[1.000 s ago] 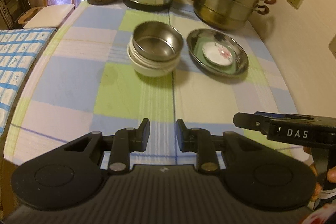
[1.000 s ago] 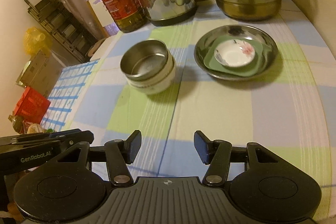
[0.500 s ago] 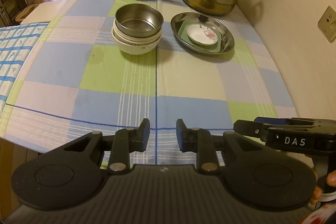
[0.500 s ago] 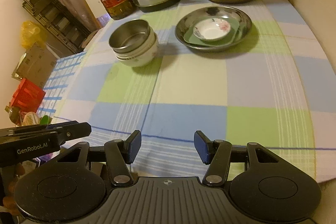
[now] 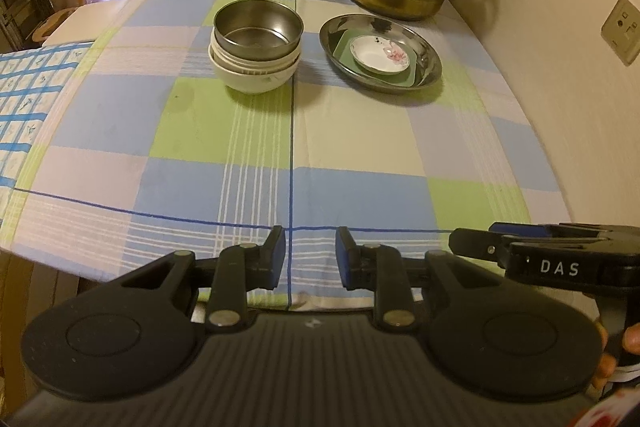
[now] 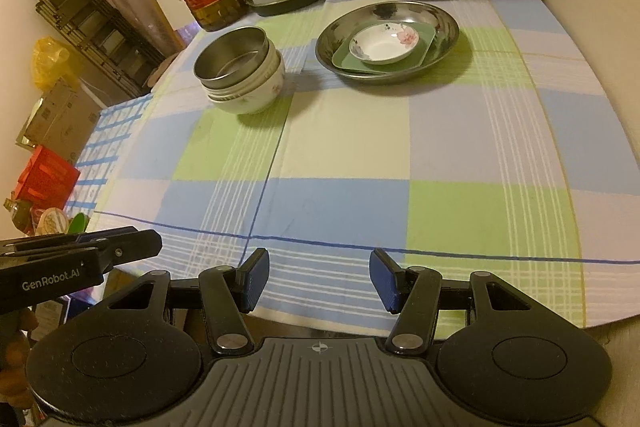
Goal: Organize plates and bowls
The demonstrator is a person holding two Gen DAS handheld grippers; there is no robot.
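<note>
Steel bowl nested atop white ceramic bowls mid-table; small floral saucer on green square plate in steel dish. Left gripper narrowly parted, right gripper wider, both empty. Wall sockets: left view only; red box: right view only

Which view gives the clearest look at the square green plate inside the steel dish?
The right wrist view: the square green plate shows two rounded corners and its near edge under the small white flowered saucer in the round steel dish. The left wrist view shows the green plate smaller and more foreshortened.
</note>
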